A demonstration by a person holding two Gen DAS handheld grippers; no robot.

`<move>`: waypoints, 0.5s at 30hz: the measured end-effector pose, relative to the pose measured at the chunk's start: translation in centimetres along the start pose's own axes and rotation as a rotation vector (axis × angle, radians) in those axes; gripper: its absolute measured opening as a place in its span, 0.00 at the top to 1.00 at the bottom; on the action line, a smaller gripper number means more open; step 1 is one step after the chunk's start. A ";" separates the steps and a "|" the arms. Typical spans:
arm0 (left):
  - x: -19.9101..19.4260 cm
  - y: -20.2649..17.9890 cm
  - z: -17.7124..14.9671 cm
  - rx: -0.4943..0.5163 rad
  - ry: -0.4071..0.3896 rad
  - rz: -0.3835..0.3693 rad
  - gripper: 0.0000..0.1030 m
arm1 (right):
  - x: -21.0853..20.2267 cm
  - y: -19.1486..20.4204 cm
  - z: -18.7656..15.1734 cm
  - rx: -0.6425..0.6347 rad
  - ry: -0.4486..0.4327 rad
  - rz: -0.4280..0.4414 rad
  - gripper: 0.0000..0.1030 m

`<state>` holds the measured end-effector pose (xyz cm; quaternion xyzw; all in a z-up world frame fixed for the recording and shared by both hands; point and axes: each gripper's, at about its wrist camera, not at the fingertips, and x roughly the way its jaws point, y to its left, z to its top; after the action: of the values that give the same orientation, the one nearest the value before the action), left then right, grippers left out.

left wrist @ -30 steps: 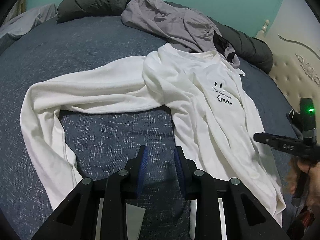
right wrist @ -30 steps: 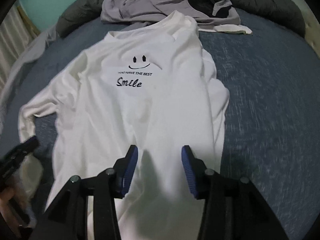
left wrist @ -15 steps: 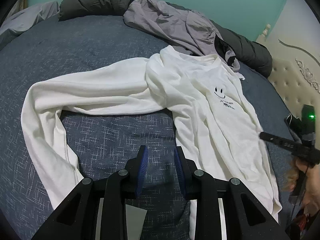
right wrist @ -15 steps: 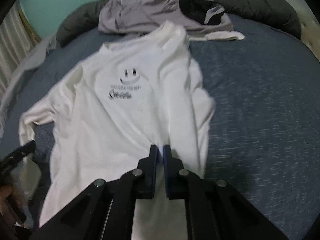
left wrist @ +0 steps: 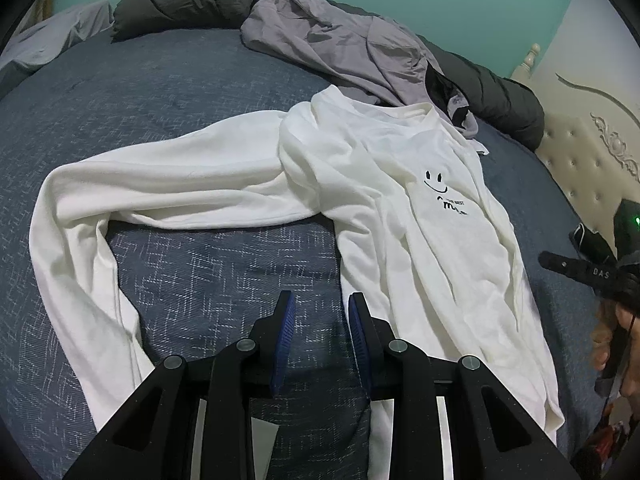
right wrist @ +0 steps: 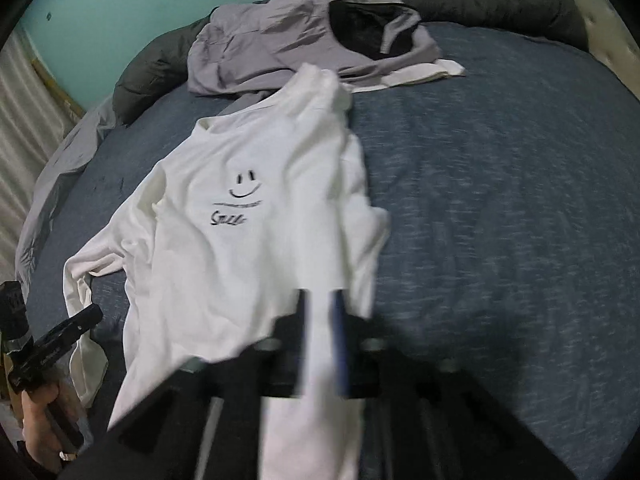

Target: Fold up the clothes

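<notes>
A white long-sleeved sweatshirt (left wrist: 400, 200) with a smiley print lies face up on the blue bed (left wrist: 120, 92). Its one sleeve (left wrist: 160, 184) stretches out leftward and bends back toward me. My left gripper (left wrist: 322, 312) hovers open over bare bedspread, in the gap between that sleeve and the body. In the blurred right wrist view the sweatshirt (right wrist: 240, 248) has a strip of its lower right side lifted, and my right gripper (right wrist: 320, 308) is shut on that strip. Each gripper shows in the other's view, held in a hand: the right (left wrist: 580, 268), the left (right wrist: 60, 336).
A crumpled grey garment (left wrist: 340, 44) lies just beyond the collar, with a dark rolled duvet (left wrist: 180, 4) behind it along the teal wall. A cream tufted headboard (left wrist: 592, 160) stands at the right. Open bedspread (right wrist: 500, 200) spreads right of the sweatshirt.
My right gripper went from open over the lower sweatshirt to shut on its fabric, and the cloth now rises with it. The left gripper has stayed open and nearly still.
</notes>
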<state>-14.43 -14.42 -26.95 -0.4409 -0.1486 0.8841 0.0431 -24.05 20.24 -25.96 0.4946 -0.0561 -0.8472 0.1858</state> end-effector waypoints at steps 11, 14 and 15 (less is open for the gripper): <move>-0.2 0.4 0.1 -0.014 -0.005 -0.004 0.71 | 3.1 2.3 -0.5 -0.097 0.020 -0.046 0.93; -0.1 0.5 0.2 -0.019 -0.004 -0.006 0.71 | 1.6 1.1 -0.4 -0.068 -0.024 -0.041 0.98; -0.1 0.5 0.2 -0.021 -0.003 -0.006 0.71 | 1.0 0.5 -0.2 -0.062 -0.038 -0.057 0.98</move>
<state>-14.46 -14.98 -26.91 -0.4395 -0.1591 0.8831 0.0410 -24.19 19.43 -26.73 0.4739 -0.0190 -0.8627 0.1757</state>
